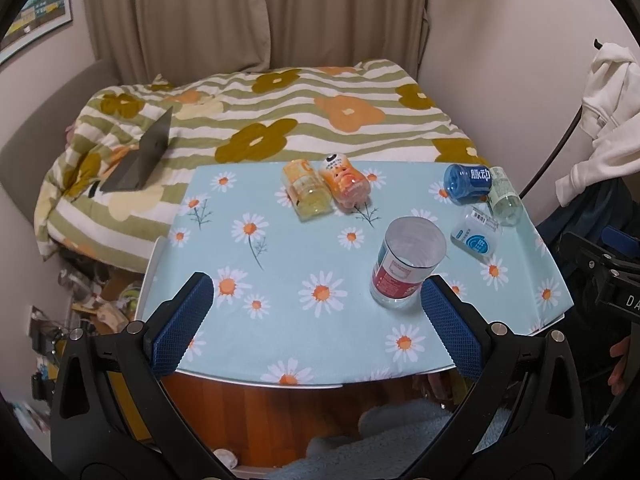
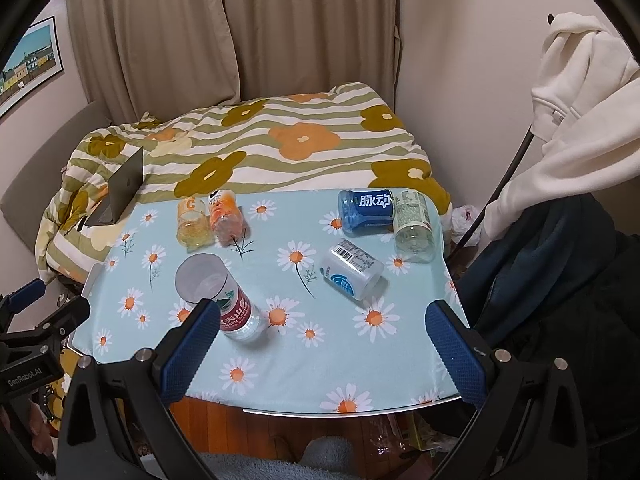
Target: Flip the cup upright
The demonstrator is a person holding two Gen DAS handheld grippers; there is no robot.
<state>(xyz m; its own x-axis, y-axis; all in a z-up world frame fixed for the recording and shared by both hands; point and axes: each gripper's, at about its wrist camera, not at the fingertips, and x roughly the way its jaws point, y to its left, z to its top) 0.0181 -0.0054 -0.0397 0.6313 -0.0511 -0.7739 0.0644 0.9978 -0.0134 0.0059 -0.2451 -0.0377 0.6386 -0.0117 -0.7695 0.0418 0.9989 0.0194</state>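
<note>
A clear cup with a red label [image 1: 404, 264] stands upright, mouth up, on the daisy tablecloth [image 1: 280, 264]; it also shows in the right wrist view [image 2: 218, 298]. Several other cut-bottle cups lie on their sides: a yellow one [image 1: 306, 192], an orange one [image 1: 345, 188], a blue one [image 1: 468, 182], a green-labelled clear one [image 1: 504, 196] and a white one with a blue logo [image 1: 476, 232]. My left gripper [image 1: 316, 312] is open and empty, its right finger just beside the red cup. My right gripper [image 2: 320, 344] is open and empty near the table's front edge.
A bed with a flowered quilt [image 1: 280, 120] lies behind the table, with a laptop [image 1: 140, 160] on it. A white hoodie [image 2: 580, 120] hangs at the right. Curtains cover the back wall. Wooden floor and a blue rug [image 1: 400, 440] lie below the table edge.
</note>
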